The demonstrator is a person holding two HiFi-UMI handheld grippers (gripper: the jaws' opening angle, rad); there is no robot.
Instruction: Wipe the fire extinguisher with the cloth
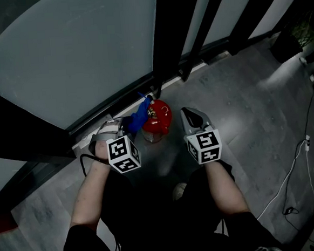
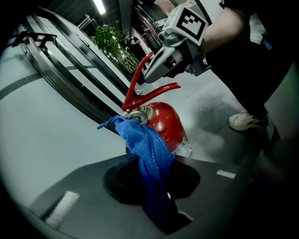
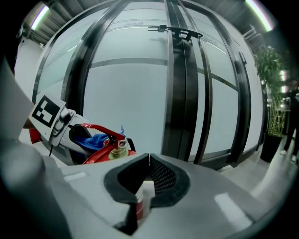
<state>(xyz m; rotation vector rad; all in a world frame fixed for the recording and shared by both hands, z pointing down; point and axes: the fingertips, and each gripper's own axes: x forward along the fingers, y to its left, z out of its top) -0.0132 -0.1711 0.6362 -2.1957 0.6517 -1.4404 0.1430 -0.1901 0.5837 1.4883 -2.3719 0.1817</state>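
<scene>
A red fire extinguisher [image 1: 157, 120] stands on the grey floor at the foot of a glass wall. My left gripper [image 1: 125, 124] is shut on a blue cloth [image 1: 137, 118], which lies against the extinguisher's top and left side. In the left gripper view the cloth [image 2: 148, 149] drapes from the valve down over the red body [image 2: 167, 122] into my jaws. My right gripper [image 1: 188, 113] hovers just right of the extinguisher, shut and holding nothing. It [image 2: 156, 70] sits close to the red handle [image 2: 140, 88]. The right gripper view shows the handle [image 3: 99, 131] and cloth [image 3: 93, 140] at lower left.
A frosted glass wall with dark frames [image 1: 167, 35] runs behind the extinguisher. A potted plant [image 1: 287, 42] stands at the far right. A white cable [image 1: 304, 147] trails across the floor on the right. The person's shoe [image 1: 179, 191] is near the extinguisher.
</scene>
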